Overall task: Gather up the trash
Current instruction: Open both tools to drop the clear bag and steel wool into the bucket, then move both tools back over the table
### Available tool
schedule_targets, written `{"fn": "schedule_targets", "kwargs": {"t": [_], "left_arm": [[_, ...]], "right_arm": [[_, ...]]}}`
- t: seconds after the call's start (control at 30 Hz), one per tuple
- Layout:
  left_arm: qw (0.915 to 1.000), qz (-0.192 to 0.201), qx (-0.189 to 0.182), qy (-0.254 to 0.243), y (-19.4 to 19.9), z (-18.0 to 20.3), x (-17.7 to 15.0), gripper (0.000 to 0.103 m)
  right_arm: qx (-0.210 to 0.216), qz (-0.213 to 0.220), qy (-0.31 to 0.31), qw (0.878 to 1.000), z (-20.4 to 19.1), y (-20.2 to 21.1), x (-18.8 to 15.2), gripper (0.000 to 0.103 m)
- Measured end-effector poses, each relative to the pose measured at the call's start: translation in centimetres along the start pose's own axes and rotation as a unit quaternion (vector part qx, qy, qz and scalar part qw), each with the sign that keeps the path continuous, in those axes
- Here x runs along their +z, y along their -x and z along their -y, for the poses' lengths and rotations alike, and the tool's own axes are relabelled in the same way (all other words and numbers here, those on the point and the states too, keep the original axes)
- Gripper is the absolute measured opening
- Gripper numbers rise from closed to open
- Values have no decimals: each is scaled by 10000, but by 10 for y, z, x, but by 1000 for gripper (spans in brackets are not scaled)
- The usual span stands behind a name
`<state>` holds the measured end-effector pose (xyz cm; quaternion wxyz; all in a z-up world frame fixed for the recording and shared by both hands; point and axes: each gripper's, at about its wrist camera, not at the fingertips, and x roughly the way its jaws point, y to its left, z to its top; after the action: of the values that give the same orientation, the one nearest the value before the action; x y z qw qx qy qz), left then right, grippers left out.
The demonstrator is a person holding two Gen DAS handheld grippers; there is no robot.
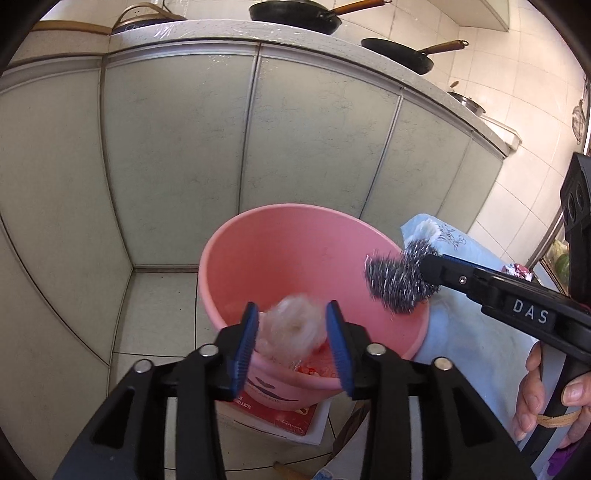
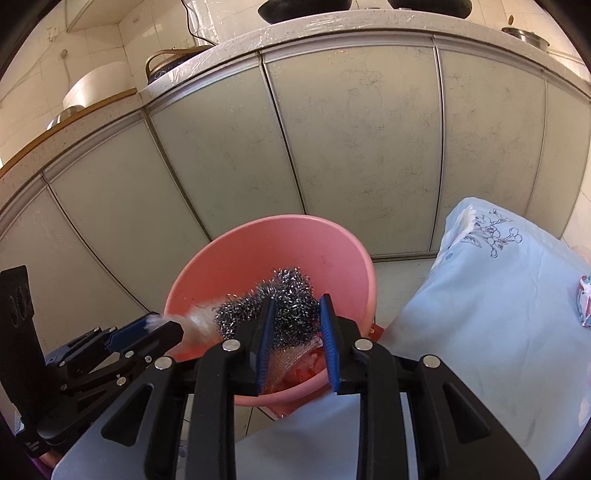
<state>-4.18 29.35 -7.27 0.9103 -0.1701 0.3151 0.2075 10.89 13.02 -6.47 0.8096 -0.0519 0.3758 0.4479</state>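
Both claws are hanging over a pink bucket (image 1: 295, 258) that is standing on the tiled floor (image 1: 162, 295) in front of pale green cabinet doors (image 1: 177, 147). The bucket is sitting on a red printed card (image 1: 291, 421), and reddish scraps (image 2: 299, 373) are lying in its bottom.

The left claw (image 1: 291, 343) is standing about half open over the bucket's near rim. A fluffy whitish wad (image 1: 291, 328), blurred, is lying between its blue pads (image 1: 243, 350); a gap is showing on the right side of the wad, while on the left it is too blurred to tell whether the pad is touching it. In the right wrist view this claw (image 2: 155, 328) is reaching in from 9 o'clock, with the wad (image 2: 195, 321) at its tip above the bucket (image 2: 280, 243).

The right claw (image 2: 295, 343) is partly open, with a steel wool scrubber (image 2: 280, 299) between its pads (image 2: 264, 350). The left pad is lying against the scrubber; the right pad is looking just clear of it. In the left wrist view the scrubber (image 1: 399, 280) is hanging blurred at the tip of that claw (image 1: 428, 273), above the bucket's rim at 3 o'clock. A hand (image 1: 546, 398) is gripping the claw's handle at 4 o'clock.

A desk draped in a light blue flowered cloth (image 2: 498, 295) is standing just beside the bucket at 3 o'clock, carrying a small crumpled wrapper (image 2: 585, 299) at its far edge. Two black pans (image 1: 295, 14) are resting on the countertop at 12 o'clock.
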Motion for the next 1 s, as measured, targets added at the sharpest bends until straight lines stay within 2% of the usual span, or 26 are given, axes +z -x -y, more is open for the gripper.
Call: {"fn": "schedule_targets", "kwargs": {"t": [0.2, 0.53, 0.83, 1.0], "left_arm": [[9999, 36, 2, 117, 5, -5, 2, 45], [9998, 162, -80, -21, 24, 4, 5, 46], [9991, 191, -235, -284, 39, 28, 6, 46], [9981, 189, -361, -462, 44, 44, 6, 51]], "right_arm": [[86, 168, 82, 9998, -3, 13, 1, 36], [-23, 317, 192, 9993, -2, 45, -14, 36], [-102, 368, 71, 9992, 8, 77, -29, 36], [-253, 415, 9, 9988, 20, 96, -39, 36]]}}
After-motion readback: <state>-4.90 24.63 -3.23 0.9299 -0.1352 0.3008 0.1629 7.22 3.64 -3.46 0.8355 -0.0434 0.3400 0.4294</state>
